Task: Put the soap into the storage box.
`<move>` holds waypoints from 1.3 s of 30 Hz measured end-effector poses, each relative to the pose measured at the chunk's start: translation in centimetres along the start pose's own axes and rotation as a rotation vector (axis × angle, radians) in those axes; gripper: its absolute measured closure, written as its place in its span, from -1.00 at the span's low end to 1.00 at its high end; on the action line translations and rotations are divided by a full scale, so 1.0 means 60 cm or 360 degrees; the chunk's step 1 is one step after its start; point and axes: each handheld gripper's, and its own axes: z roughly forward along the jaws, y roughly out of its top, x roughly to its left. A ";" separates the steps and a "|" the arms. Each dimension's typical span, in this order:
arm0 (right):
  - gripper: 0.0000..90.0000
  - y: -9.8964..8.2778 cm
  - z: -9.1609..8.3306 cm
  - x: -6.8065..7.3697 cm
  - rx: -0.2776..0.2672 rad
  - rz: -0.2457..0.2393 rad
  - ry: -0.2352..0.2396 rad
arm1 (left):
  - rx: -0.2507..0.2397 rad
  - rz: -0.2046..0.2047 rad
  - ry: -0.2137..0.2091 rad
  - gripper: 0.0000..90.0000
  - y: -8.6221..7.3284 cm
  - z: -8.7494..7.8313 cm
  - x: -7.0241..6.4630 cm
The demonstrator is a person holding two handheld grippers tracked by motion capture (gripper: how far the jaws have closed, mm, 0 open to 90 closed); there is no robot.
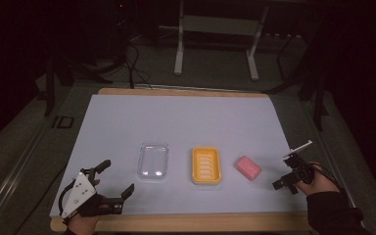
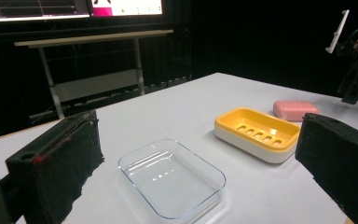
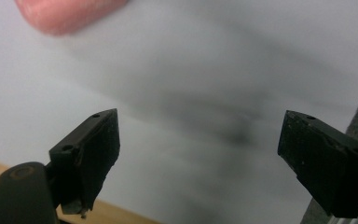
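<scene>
left gripper: your left gripper (image 1: 116, 177) sits at the front left corner of the white table surface (image 1: 186, 122), jaws spread wide with nothing between them; in its own view (image 2: 196, 158) the jaws frame the dishes.
right gripper: your right gripper (image 1: 288, 170) is near the front right edge of the surface, just right of the soap; its jaws stand spread apart and empty in the right gripper view (image 3: 198, 144), above bare surface.
pink rectangular soap bar: the soap (image 1: 247, 168) lies flat on the surface, front right of centre, just beside the yellow dish and apart from it; you see it behind that dish in the left gripper view (image 2: 294, 109).
yellow slotted plastic soap dish: it (image 1: 206, 165) rests in the front middle, between the clear lid and the soap (image 2: 256, 133).
clear rectangular plastic lid: it (image 1: 152, 160) lies left of the yellow dish, near it, not touching (image 2: 171, 176).
</scene>
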 end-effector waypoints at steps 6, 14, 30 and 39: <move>-0.71 -0.004 0.005 0.008 0.0123 -0.0158 0.0090 | -0.0005 -0.0003 -0.0001 -0.99 0.000 -0.001 0.000; -0.67 -0.004 0.004 0.028 0.0190 -0.0458 0.0091 | -0.0007 -0.0005 -0.0008 -0.99 0.000 0.000 0.000; -0.73 -0.008 0.005 0.070 0.0281 -0.0879 0.0133 | -0.0007 -0.0008 -0.0022 -0.99 0.000 0.001 0.000; -0.71 -0.003 0.008 0.085 0.0278 -0.1001 0.0185 | -0.0010 -0.0005 -0.0020 -0.99 0.000 0.000 -0.001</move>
